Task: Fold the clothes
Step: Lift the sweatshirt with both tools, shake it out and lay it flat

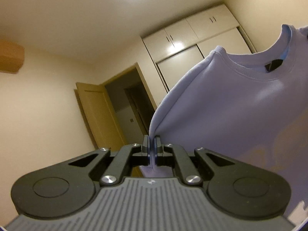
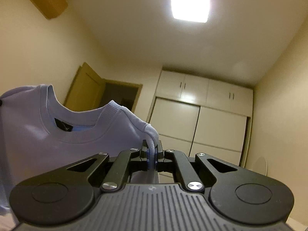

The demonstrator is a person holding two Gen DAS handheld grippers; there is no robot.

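Left gripper [image 1: 152,142] pinched on lilac sweatshirt [image 1: 231,105] at shoulder seam, cloth filling right half of frame, collar upper right. Right gripper [image 2: 152,146] clamped on other shoulder; sweatshirt [image 2: 57,134] hangs left. Wardrobe [image 2: 202,115] and open door [image 1: 100,111] behind

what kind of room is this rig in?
Most likely a home bedroom. Cues: a built-in white wardrobe with sliding doors and upper cupboards, an open wooden door to a dark hallway, and a square ceiling light. No bed in view, so not certain.
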